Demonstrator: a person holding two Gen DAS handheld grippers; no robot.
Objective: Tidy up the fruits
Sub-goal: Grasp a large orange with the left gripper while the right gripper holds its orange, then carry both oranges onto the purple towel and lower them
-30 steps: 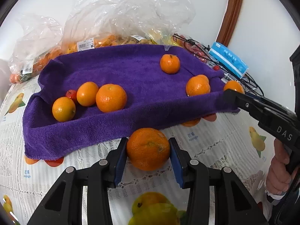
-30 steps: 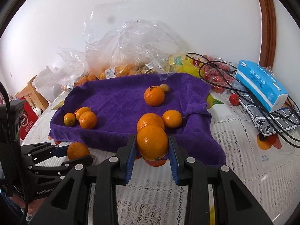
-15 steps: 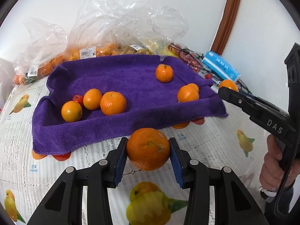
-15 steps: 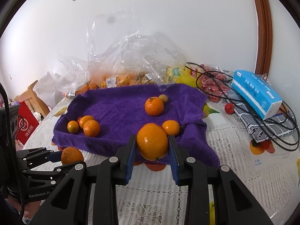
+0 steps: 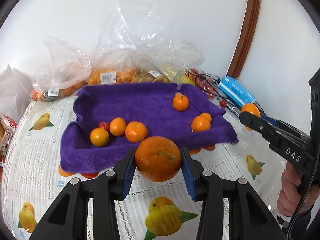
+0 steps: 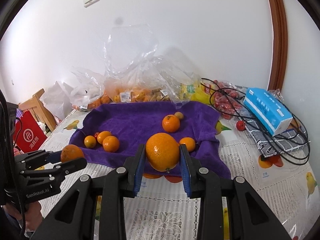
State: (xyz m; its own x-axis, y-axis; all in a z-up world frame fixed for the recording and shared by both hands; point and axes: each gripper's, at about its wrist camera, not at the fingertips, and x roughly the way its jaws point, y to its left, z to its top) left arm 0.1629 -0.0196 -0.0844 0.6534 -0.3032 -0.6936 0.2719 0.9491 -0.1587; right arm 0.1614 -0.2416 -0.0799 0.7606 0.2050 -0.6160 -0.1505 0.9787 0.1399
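My left gripper [image 5: 158, 160] is shut on a large rough-skinned orange [image 5: 158, 159], held above the tablecloth in front of the purple towel [image 5: 140, 104]. My right gripper [image 6: 162, 153] is shut on a smooth orange [image 6: 162, 152], held above the towel's [image 6: 136, 120] near edge. Several oranges lie on the towel: a group at the left [image 5: 118, 130] with a small red fruit [image 5: 104, 125], one at the back right [image 5: 180, 102], a pair at the right [image 5: 200, 123]. The left gripper with its orange also shows in the right wrist view [image 6: 72, 154].
Clear plastic bags of oranges and other fruit [image 5: 112, 76] stand behind the towel against the wall. A blue tissue pack [image 6: 268, 112], black cables [image 6: 290, 140], a bag of red fruit [image 6: 226, 100] and a loose red fruit [image 6: 240, 125] lie at the right. A red bag [image 6: 30, 136] stands off the table, left.
Both grippers have risen and drawn back from the towel with their oranges still held. The towel and its fruit look smaller and farther away.
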